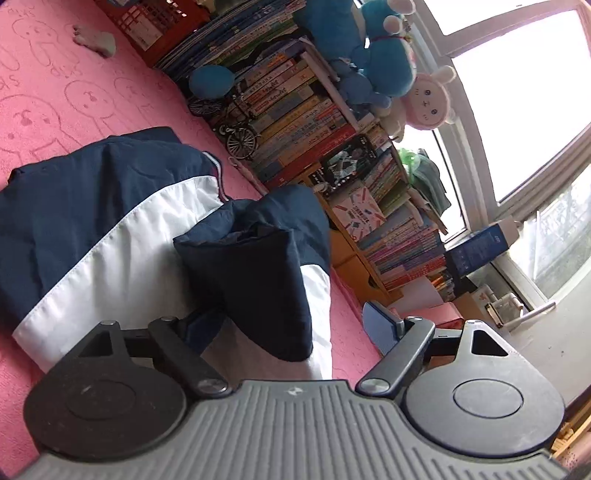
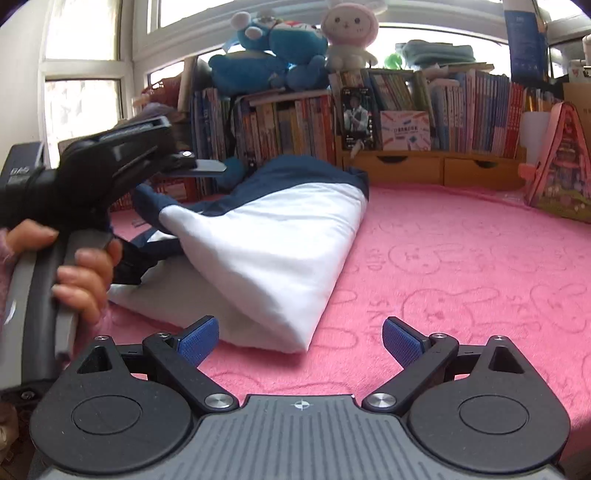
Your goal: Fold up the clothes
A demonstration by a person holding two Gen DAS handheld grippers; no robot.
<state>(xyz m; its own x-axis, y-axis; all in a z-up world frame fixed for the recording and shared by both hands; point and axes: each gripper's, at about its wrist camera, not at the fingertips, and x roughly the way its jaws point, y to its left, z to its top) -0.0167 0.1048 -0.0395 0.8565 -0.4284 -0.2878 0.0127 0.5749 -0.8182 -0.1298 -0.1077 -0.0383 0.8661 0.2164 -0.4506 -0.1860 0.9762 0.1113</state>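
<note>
The left gripper point(image 2: 207, 166), held in a hand point(image 2: 79, 273), hung above the near-left part of the pink blanket point(image 2: 461, 258), jaws wide, nothing between them. The navy-and-white garment point(image 2: 266, 240) lay partly folded left of the blanket's centre, reaching toward its far edge below the bookshelf point(image 2: 369, 122). The right gripper point(image 2: 299, 341) stood at the near edge, jaws wide and empty, just short of the garment's white corner.

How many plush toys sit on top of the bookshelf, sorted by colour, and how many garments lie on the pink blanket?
Blue plush toys: 2
Pink-and-white rabbit plush: 1
Navy-and-white garment on the pink blanket: 1
Total: 4
</note>
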